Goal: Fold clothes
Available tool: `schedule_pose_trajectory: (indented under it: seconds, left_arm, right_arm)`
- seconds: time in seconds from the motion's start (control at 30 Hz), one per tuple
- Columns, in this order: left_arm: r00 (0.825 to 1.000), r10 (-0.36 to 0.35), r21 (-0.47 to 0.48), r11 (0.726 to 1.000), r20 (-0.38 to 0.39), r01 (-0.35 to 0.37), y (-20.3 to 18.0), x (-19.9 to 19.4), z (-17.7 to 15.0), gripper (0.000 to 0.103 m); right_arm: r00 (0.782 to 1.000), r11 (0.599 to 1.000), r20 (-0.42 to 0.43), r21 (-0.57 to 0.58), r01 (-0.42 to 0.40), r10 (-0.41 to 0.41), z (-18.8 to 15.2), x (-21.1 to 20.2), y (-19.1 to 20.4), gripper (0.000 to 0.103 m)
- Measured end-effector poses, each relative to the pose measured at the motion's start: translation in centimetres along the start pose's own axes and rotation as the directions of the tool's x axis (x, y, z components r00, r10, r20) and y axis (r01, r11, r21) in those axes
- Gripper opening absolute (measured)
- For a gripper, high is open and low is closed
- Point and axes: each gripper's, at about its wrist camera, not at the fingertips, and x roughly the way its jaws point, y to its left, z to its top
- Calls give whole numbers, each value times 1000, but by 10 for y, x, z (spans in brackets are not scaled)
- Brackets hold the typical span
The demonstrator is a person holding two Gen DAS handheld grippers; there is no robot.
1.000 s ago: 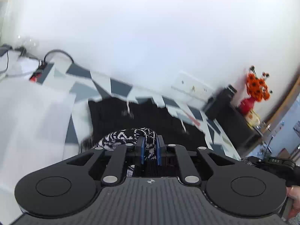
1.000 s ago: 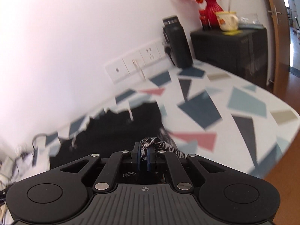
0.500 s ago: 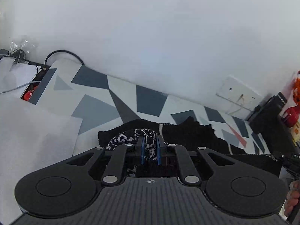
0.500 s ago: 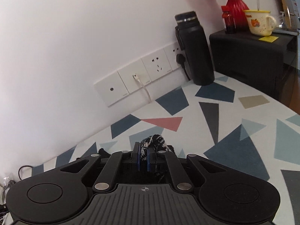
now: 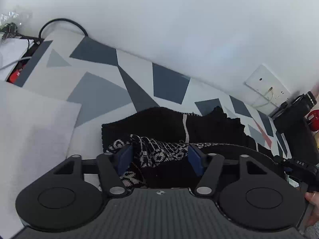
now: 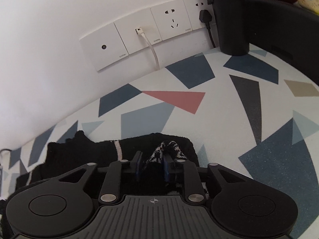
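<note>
Two grippers letting go: my left gripper [image 5: 160, 157] jaws have just been opening wide, right gripper [image 6: 152, 166] narrower, patterned hem of the black knit sweater [image 5: 159, 123] loose between both, lying lengthwise along table's [image 6: 259, 139] wall edge.

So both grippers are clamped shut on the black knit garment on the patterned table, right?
Not quite. Both grippers' jaws have just been opening: the left gripper and right gripper stand open around the black knit garment on the patterned table, as both wrist views show.

Wall sockets [image 6: 139, 37], black bottle [image 6: 229, 18], patterned tabletop [image 6: 219, 109]
</note>
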Motion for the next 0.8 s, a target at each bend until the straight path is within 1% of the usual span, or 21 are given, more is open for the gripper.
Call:
schedule_pose_trajectory:
  seconds: [0.03, 0.07, 0.1, 0.13, 0.2, 0.23, 0.3, 0.37, 0.4, 0.47, 0.53, 0.63, 0.67, 0.7, 0.73, 0.77, 0.8]
  left_arm:
    - [1000, 3, 10, 1000, 15, -3, -1, -10, 0, 67]
    - [1000, 2, 10, 1000, 23, -2, -2, -19, -1, 67]
    - [1000, -4, -15, 1000, 16, 5, -1, -28, -4, 67]
    - [1000, -23, -46, 999, 8, 24, 0, -35, -7, 67]
    - [994, -111, -131, 985, -7, 109, 4, -43, -17, 67]
    - [990, -139, -170, 976, -23, 133, 6, -42, -23, 67]
    - [986, -158, -242, 960, -61, 139, 9, -35, -34, 67]
    - [987, -139, -291, 950, -82, 109, 13, -25, -43, 67]
    - [989, -124, -316, 944, -82, 93, 14, -22, -46, 67]
    - [991, -114, -347, 934, -67, 84, 15, -17, -48, 67]
    - [993, -107, -355, 931, -58, 80, 13, -12, -47, 67]
    - [993, -101, -349, 934, -58, 74, 9, -6, -46, 66]
    - [993, -106, -351, 933, -60, 78, 8, -5, -46, 61]
    - [992, -113, -354, 932, -62, 84, 8, -4, -46, 36]
    - [991, -116, -353, 932, -66, 86, 8, -4, -45, 20]
    - [992, -109, -346, 935, -66, 80, 6, -5, -45, 11]
    - [993, -103, -337, 938, -60, 77, 4, -8, -44, 10]
  right_arm:
    - [1000, 1000, 14, 18, -13, 12, 2, -10, -1, 43]
    - [999, 999, 35, 31, -22, 21, 5, -21, -1, 50]
    - [998, 999, 55, 34, -34, 32, 7, -31, -1, 57]
    - [997, 998, 63, 36, -51, 48, 8, -40, -1, 57]
    - [994, 995, 70, 47, -89, 86, 10, -58, 0, 57]
    - [993, 993, 68, 57, -105, 101, 10, -65, -1, 57]
    - [990, 988, 53, 85, -132, 128, 6, -76, -2, 56]
    - [988, 980, 13, 119, -157, 157, -4, -78, -4, 56]
    - [988, 980, -9, 128, -150, 153, -9, -76, -5, 56]
    - [991, 984, -52, 134, -115, 123, -22, -68, -7, 56]
    - [994, 988, -83, 142, -57, 69, -34, -60, -11, 57]
    - [993, 985, -92, 161, -58, 73, -42, -54, -14, 56]
    - [993, 985, -94, 160, -62, 78, -44, -54, -14, 55]
    - [992, 985, -95, 159, -67, 83, -45, -53, -14, 47]
    - [992, 985, -96, 158, -71, 87, -46, -52, -14, 24]
    - [991, 983, -95, 165, -77, 94, -46, -53, -14, 12]
    - [991, 981, -93, 177, -83, 100, -46, -54, -15, 7]
